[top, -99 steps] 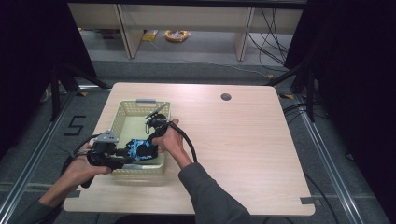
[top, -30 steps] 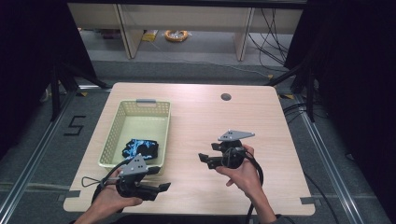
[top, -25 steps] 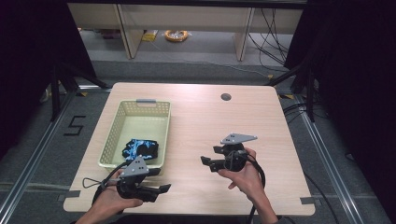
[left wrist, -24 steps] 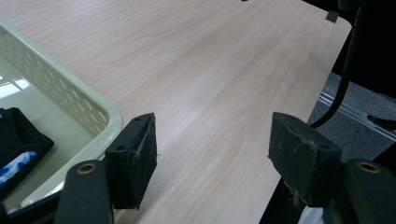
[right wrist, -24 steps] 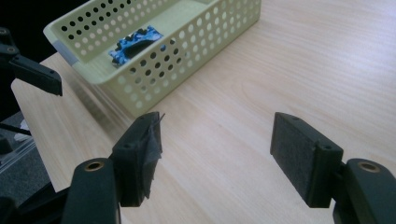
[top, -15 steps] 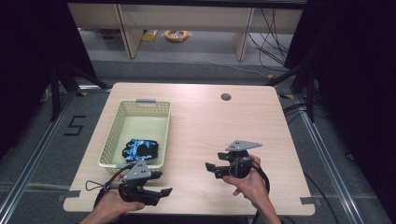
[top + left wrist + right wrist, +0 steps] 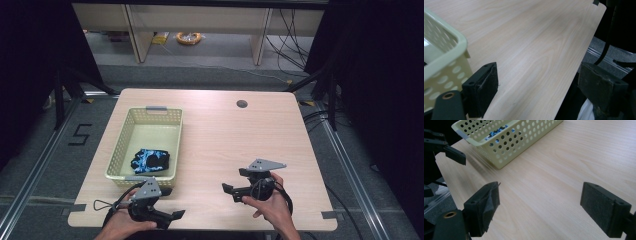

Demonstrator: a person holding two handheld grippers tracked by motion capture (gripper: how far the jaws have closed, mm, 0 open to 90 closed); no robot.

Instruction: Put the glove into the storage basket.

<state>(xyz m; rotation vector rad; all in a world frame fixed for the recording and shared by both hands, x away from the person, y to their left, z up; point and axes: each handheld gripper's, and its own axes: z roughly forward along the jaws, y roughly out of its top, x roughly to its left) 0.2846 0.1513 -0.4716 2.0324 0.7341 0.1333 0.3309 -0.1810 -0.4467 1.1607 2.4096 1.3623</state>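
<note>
Both grippers, left (image 7: pixel 172 215) & right (image 7: pixel 230 192), are sitting w/ jaws just opened wide, nothing between. Glove (image 7: pixel 150 161) is lying in basket (image 7: pixel 116 159), near end. I'm judging: keep clear, settle hands low.

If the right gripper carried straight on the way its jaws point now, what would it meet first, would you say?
Probably the pale green perforated plastic basket: the right gripper, jaws open and empty, looks across bare light wooden table towards its near corner. Depth is hard to judge; it might pass just beside it.
</note>
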